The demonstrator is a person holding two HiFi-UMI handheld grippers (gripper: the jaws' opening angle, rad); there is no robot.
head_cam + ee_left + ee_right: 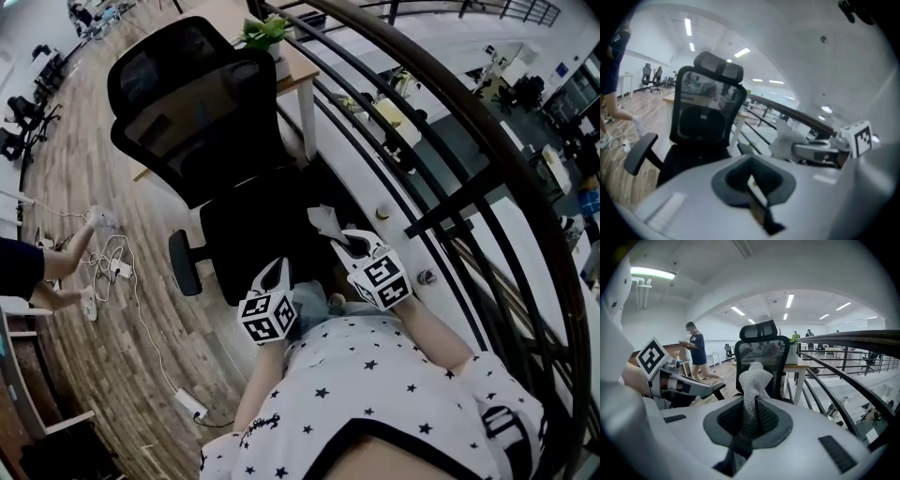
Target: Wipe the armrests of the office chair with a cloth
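Right gripper view: right gripper (749, 425) fingers clamp the cloth (752, 378); left gripper (757, 190) clenched, empty. We should drag cloth flat along armrest (640, 151) beyond the fingers.

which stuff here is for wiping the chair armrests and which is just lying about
For the job: chair, armrest, cloth clamped in the right tool.

Lying about: cables on the floor, power strip, plant, desk, railing.
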